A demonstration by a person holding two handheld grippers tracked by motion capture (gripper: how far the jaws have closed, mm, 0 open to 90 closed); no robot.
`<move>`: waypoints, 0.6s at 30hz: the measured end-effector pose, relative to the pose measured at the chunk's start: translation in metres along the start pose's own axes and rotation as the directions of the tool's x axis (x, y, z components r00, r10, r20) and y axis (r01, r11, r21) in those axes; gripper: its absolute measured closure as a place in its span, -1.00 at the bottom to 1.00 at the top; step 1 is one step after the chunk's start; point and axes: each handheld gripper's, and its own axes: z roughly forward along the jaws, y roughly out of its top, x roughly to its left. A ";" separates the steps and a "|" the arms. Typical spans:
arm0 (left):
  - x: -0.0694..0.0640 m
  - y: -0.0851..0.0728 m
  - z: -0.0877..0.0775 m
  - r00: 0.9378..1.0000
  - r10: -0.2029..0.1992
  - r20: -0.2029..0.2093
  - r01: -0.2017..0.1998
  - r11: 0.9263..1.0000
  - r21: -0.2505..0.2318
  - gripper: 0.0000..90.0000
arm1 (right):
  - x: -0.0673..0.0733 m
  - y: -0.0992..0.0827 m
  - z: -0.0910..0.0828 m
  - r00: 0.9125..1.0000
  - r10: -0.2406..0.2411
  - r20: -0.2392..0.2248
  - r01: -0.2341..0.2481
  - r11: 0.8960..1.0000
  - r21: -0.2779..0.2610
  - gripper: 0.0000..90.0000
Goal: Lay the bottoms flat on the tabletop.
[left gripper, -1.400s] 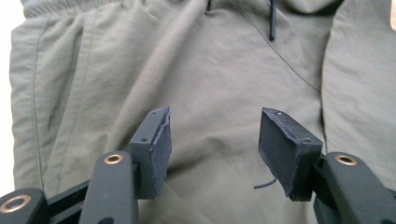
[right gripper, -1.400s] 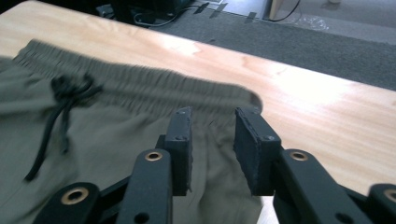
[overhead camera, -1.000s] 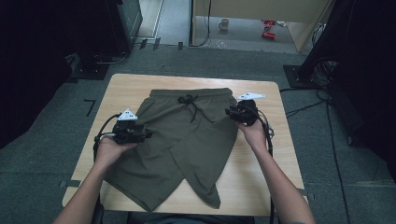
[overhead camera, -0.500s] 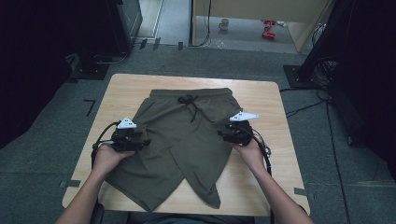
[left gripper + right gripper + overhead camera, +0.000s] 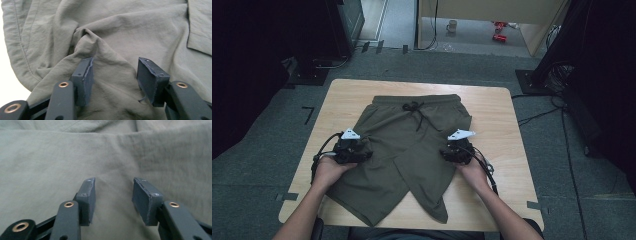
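Your left gripper point(image 5: 361, 154) sits on the left leg of the olive-green drawstring fabric shorts point(image 5: 412, 145), which lie flat on the light wooden table point(image 5: 492, 107) with legs crossed; its jaws have just been closing, a raised pucker of cloth between the pads point(image 5: 85, 77), not yet pinched. Your right gripper point(image 5: 448, 155) rests on the right leg, jaws parted over flat cloth, grasping nothing. Judge the fold barely begun: both grips remain to be secured.

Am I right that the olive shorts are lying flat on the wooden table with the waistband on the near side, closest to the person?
Not quite. The high view shows the shorts lying on the table with the waistband on the far side; the leg hems point toward the person.
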 end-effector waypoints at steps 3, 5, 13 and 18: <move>0.002 0.000 0.001 1.000 -0.002 -0.025 0.001 1.000 -0.008 0.07 | -0.002 0.004 0.005 1.000 0.017 0.003 -0.017 1.000 -0.011 0.25; 0.004 0.001 0.002 0.999 -0.012 -0.040 0.011 1.000 -0.012 0.07 | -0.003 0.008 0.009 1.000 0.019 0.003 -0.019 1.000 -0.011 0.27; 0.026 0.007 0.005 0.992 -0.092 -0.083 0.089 0.995 -0.037 0.07 | -0.008 0.033 0.034 1.000 0.007 -0.001 -0.007 1.000 -0.011 0.30; 0.043 0.010 0.006 0.985 -0.146 -0.092 0.141 0.988 -0.059 0.08 | -0.013 0.048 0.050 1.000 0.014 -0.002 -0.014 1.000 -0.026 0.31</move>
